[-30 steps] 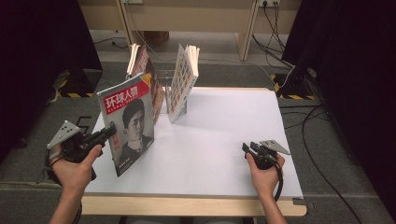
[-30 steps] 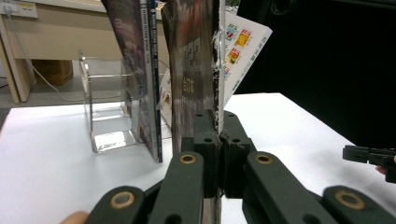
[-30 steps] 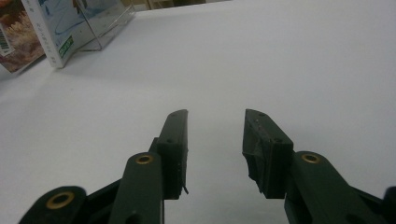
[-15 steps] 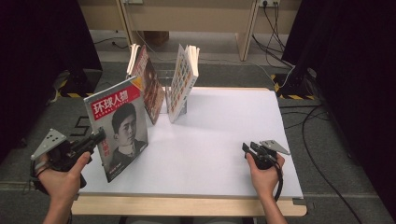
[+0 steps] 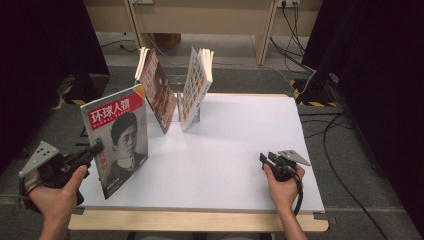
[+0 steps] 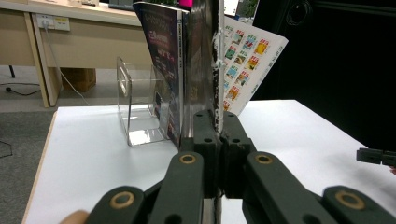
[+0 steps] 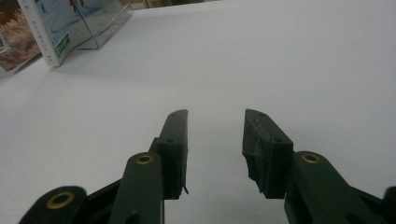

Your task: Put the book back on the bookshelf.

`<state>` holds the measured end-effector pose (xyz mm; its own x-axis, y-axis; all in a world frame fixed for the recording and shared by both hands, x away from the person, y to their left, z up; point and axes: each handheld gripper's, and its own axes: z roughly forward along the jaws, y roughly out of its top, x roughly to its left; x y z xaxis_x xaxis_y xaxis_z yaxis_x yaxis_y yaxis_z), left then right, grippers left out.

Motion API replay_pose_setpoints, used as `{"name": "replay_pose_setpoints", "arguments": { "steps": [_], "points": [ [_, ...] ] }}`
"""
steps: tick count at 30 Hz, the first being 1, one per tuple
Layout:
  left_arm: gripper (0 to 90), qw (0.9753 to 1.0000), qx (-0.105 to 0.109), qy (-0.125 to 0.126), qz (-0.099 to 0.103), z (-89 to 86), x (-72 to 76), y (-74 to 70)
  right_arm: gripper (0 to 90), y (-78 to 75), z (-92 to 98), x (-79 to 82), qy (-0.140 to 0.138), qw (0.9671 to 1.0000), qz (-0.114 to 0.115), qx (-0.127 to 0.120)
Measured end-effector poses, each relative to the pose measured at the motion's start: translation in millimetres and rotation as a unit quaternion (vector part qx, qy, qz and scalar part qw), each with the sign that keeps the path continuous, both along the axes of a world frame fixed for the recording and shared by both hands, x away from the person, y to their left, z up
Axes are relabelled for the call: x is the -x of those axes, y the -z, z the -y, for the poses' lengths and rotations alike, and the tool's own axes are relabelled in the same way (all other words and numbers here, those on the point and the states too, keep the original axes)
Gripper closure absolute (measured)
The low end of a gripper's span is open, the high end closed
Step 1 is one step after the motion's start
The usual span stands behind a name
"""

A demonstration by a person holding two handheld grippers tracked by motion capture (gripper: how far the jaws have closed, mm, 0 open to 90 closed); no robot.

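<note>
The left tool [image 5: 92, 151] is clenched on a magazine's [image 5: 117, 135] edge, upright near the counter's [image 5: 240, 150] left rim; it could slip and topple. The right tool [image 5: 267, 161] rests released.

High view looks down overhead; both claw views skim the white table [image 5: 235, 150], close.

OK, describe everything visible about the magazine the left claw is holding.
The magazine is a thin glossy issue with a red title band, white Chinese characters and a black-and-white portrait on the cover. It stands upright on its lower edge near the front left corner of the white table, leaning slightly. The left claw is clamped on its left edge; the left gripper view shows it edge-on between the shut jaws. Nothing else touches it.
</note>
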<state>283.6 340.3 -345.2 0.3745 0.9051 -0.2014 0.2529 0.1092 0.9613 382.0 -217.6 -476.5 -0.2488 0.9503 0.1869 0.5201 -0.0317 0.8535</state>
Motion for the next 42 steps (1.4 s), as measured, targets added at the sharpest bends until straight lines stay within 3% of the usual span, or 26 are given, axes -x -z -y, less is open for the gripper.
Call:
{"name": "replay_pose_setpoints", "arguments": {
  "steps": [6,13,23,28,42],
  "points": [
    [87.4,0.9999,0.003,-0.010,0.005,-6.1,5.5,-2.0,61.0,-0.1,0.0,0.4,0.001,1.0000,0.000,0.002],
    [87.4,0.9998,-0.004,-0.019,0.006,-10.3,0.5,-3.3,61.0,0.2,-1.2,0.0,0.001,1.0000,0.000,0.001],
    [87.4,0.9997,0.003,-0.022,0.002,-12.2,-18.6,-5.9,61.1,0.2,-0.3,0.0,0.001,1.0000,-0.001,0.001],
    [87.4,0.9997,-0.008,-0.025,-0.002,-12.0,-28.0,-12.2,61.1,0.8,-1.6,-0.3,0.002,1.0000,-0.002,0.001],
    [87.4,0.9993,-0.002,-0.037,-0.004,-13.5,-55.2,-19.0,61.2,1.1,-1.4,-1.1,0.001,1.0000,-0.001,0.002]
  ]
}}
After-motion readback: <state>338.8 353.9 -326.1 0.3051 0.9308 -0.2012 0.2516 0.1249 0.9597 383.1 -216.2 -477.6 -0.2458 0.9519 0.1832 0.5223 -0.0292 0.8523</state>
